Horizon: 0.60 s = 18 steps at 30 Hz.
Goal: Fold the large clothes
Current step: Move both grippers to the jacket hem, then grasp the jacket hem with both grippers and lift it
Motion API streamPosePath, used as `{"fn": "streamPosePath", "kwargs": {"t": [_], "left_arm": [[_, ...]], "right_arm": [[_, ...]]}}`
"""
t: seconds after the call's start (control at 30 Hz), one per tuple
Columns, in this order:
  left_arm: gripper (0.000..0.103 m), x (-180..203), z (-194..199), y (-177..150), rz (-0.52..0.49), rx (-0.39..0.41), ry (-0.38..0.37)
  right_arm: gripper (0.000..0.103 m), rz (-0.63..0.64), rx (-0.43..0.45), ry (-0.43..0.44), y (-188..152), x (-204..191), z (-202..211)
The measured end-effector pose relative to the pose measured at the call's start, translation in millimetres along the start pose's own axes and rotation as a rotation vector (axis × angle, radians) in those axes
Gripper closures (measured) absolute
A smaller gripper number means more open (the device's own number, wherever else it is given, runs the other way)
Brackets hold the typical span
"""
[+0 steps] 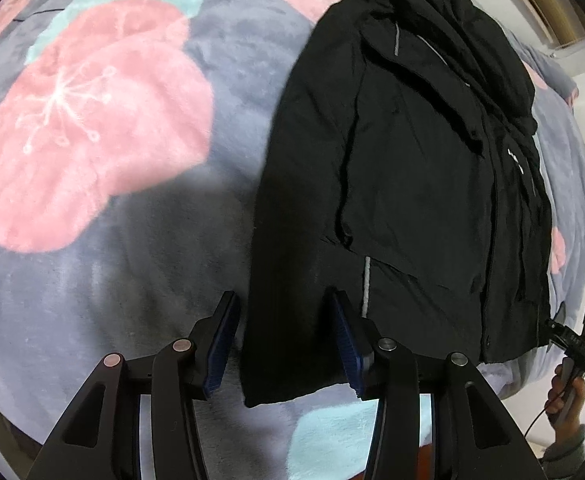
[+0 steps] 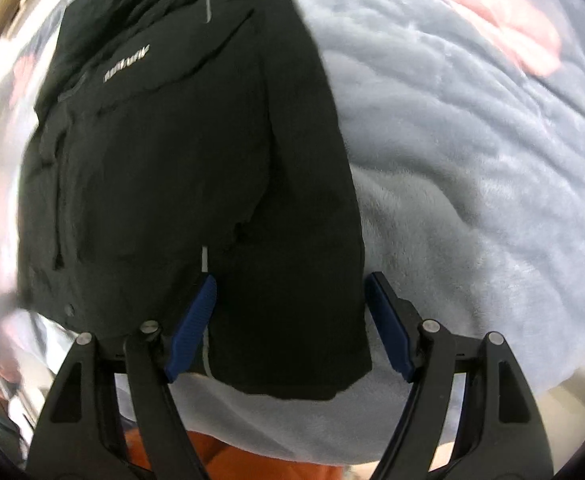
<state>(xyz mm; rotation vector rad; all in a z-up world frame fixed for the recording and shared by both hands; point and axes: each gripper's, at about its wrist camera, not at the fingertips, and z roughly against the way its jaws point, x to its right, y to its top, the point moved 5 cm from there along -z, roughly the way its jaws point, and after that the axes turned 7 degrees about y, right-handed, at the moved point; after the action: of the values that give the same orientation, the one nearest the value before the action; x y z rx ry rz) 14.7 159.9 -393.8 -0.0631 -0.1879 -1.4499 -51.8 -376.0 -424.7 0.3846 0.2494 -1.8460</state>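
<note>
Both tools, left [image 1: 288, 344] and right [image 2: 292, 326], I held open over the black padded jacket's [image 1: 412, 168] hem, gripping nothing, on the grey fleece blanket [image 1: 140, 280].

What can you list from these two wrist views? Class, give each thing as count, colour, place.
black padded jacket with grey reflective strips: one, black, lying flat on the blanket, sleeves folded in.
fleecy grey blanket with pink and mint flower shapes: one, grey, pink and mint, spread under the jacket.
left hand-held gripper: one, black with blue pads, open astride the jacket's near hem corner.
right hand-held gripper: one, black with blue pads, open over the opposite hem corner.
person's hand: one, holding the right hand-held gripper's handle.
</note>
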Motion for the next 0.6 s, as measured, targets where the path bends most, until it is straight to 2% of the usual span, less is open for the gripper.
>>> {"fn": "streamPosePath", "kwargs": {"t": [0.1, 0.27, 0.3, 0.33, 0.37, 0.4, 0.5, 0.6], "left_arm": [[0.051, 1, -3, -1, 0.012, -0.001, -0.003], [0.045, -5, -11, -4, 0.049, -0.039, -0.056], [0.045, -4, -13, -4, 0.048, -0.036, -0.048], [0.053, -1, -13, -4, 0.036, -0.028, -0.035], [0.064, 7, -11, -3, 0.020, -0.009, -0.022], [0.083, 11, -7, -2, -0.002, 0.009, -0.002], [0.092, 19, 16, 6, -0.021, 0.076, -0.016], [0.094, 21, 45, 19, 0.022, 0.148, -0.107]], "right_arm": [[0.028, -0.010, -0.027, 0.010, -6, 7, -3], [0.027, -0.044, -0.060, 0.045, -9, 17, -13], [0.037, -0.037, -0.060, 0.046, -10, 13, -13], [0.045, -0.019, -0.060, 0.047, -10, 10, -13], [0.075, -0.005, -0.059, 0.049, -8, 5, -11], [0.087, 0.012, -0.056, 0.062, -4, 0, -9], [0.093, 0.072, -0.022, 0.020, 1, -15, 6], [0.095, 0.100, 0.027, 0.024, 9, -29, 29]]}}
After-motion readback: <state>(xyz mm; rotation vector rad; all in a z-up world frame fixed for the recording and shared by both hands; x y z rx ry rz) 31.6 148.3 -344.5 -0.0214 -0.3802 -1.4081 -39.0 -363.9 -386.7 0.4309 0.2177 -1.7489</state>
